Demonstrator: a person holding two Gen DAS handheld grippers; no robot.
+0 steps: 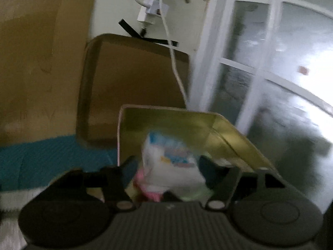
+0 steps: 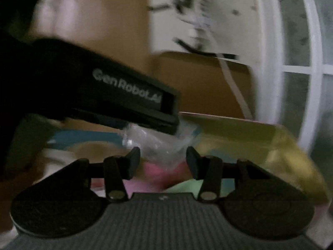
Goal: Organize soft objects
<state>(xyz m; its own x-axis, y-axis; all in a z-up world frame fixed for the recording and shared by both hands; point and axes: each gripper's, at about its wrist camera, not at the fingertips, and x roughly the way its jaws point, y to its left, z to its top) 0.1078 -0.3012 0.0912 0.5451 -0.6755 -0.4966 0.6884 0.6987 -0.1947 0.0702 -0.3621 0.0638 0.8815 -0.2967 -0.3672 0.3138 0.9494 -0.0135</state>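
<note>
In the left wrist view my left gripper is open, its jaws wide on either side of a white plastic-wrapped soft pack with blue and pink print. The pack sits in an open yellow-green cardboard box, on pink and pale green soft items. In the right wrist view my right gripper is open and empty, over the same box. The left gripper's black body reaches in from the left above the clear-wrapped pack. Pink and green soft items lie below.
A brown tray or board leans against the wall behind the box. A white cable hangs from a wall plug. A white-framed glass door stands at right. A teal mat lies at left.
</note>
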